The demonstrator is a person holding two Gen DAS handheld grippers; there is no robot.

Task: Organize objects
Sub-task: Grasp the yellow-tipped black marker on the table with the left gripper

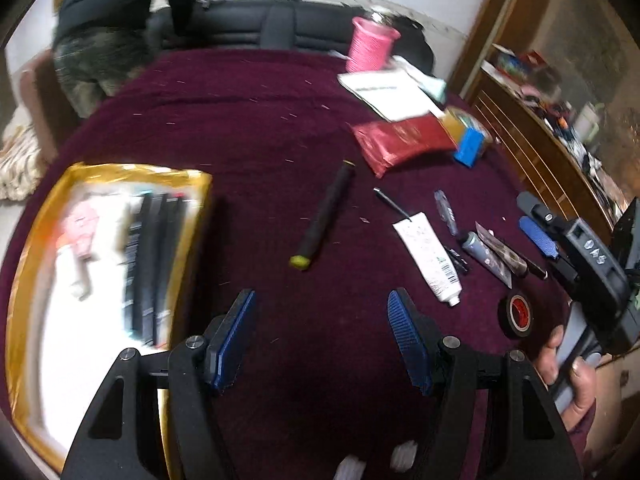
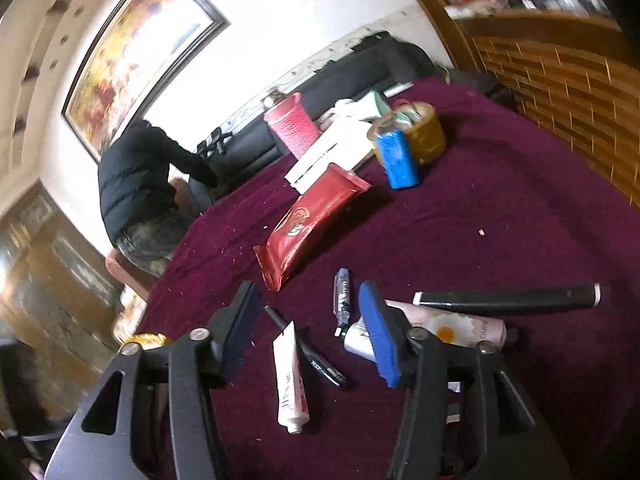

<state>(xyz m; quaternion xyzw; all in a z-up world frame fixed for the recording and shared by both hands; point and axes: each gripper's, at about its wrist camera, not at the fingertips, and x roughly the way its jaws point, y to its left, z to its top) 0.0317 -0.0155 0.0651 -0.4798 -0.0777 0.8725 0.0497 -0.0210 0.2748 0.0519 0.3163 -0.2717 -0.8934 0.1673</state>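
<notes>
White tube (image 2: 291,380) w/ cap flat on maroon cloth (image 2: 500,208), label up.

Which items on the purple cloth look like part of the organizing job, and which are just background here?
Job items:
gold tray, partly filled
white tube
black marker
black stick
tape roll
red pouch

Background:
pink basket
framed painting
black sofa
person bending at the sofa
wooden cabinet

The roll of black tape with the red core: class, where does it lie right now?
In the left wrist view, the roll of black tape lies on the maroon cloth at lower right, beside the white tube.
</notes>
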